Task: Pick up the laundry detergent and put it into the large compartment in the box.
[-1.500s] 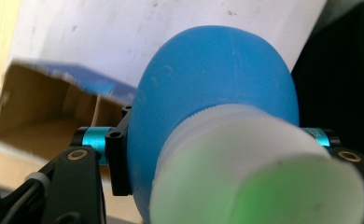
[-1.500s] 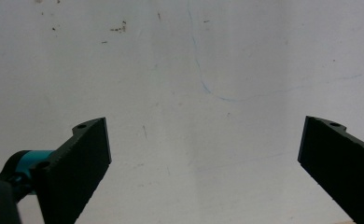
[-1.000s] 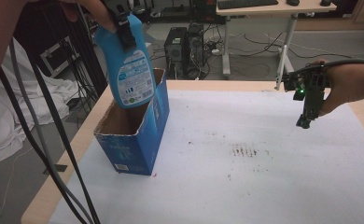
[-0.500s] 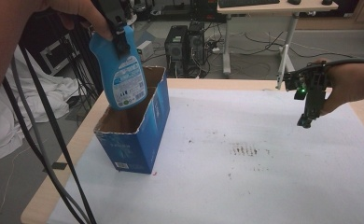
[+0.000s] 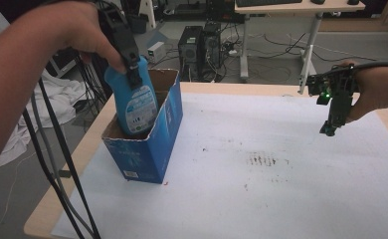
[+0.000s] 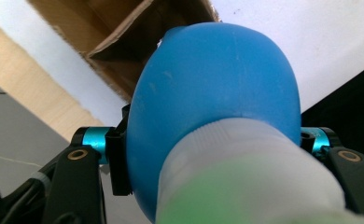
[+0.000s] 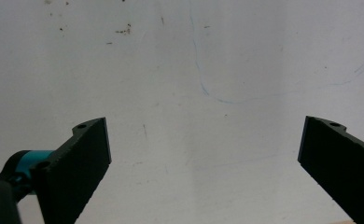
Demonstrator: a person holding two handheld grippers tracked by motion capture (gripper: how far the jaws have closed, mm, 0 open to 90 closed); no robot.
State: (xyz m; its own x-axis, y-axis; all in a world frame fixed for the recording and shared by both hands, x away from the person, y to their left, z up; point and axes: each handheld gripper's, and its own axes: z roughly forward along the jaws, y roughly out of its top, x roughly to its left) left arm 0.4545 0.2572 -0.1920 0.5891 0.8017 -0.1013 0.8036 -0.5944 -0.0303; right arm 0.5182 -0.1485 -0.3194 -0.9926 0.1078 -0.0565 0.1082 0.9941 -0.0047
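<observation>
High view overlooks the table (image 5: 281, 199); both tool views look closely down onto it.

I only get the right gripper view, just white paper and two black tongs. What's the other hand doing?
Observer: The left tongs are shut on a blue bottle, gripping it near the neck.
Operator: Where's the bottle going?
Observer: Its bottom end sits inside an open blue cardboard box at the table's left side.
Operator: Is my hand near that box?
Observer: No, the right tongs hang open above the white paper at the far right, holding nothing.
</observation>
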